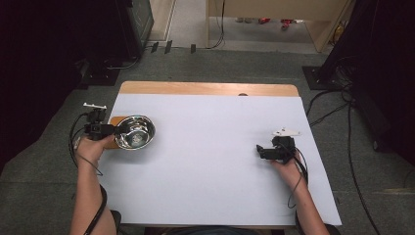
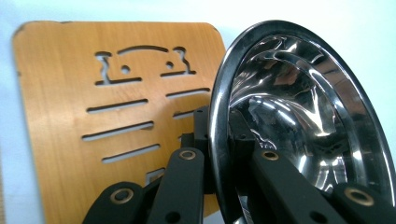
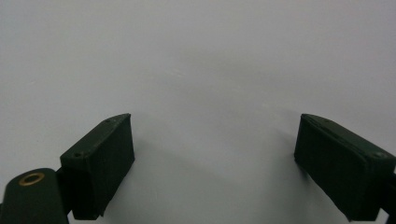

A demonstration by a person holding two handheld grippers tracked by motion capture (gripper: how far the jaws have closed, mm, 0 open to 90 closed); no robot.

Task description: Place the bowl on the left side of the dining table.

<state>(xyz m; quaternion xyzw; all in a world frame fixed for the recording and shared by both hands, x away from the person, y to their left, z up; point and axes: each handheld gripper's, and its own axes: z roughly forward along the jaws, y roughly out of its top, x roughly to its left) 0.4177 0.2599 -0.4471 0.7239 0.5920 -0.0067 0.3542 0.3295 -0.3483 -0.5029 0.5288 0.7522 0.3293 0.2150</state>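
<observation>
A shiny steel bowl (image 1: 135, 132) is held tilted at the left side of the table, over a thin wooden board (image 1: 112, 121) with cut-out slots. My left gripper (image 1: 118, 130) is shut on the bowl's rim. In the left gripper view the bowl (image 2: 303, 116) stands on edge, one jaw inside and one outside the rim, and my left gripper (image 2: 219, 126) pinches it; the board (image 2: 93, 93) lies behind. My right gripper (image 1: 260, 150) rests at the right of the table, open. In the right gripper view my right gripper (image 3: 215, 158) has nothing between its fingers.
A white sheet (image 1: 220, 127) covers most of the wooden table (image 1: 205, 88). Cables (image 1: 337, 107) run over the grey floor to the right, and dark equipment stands at both back corners.
</observation>
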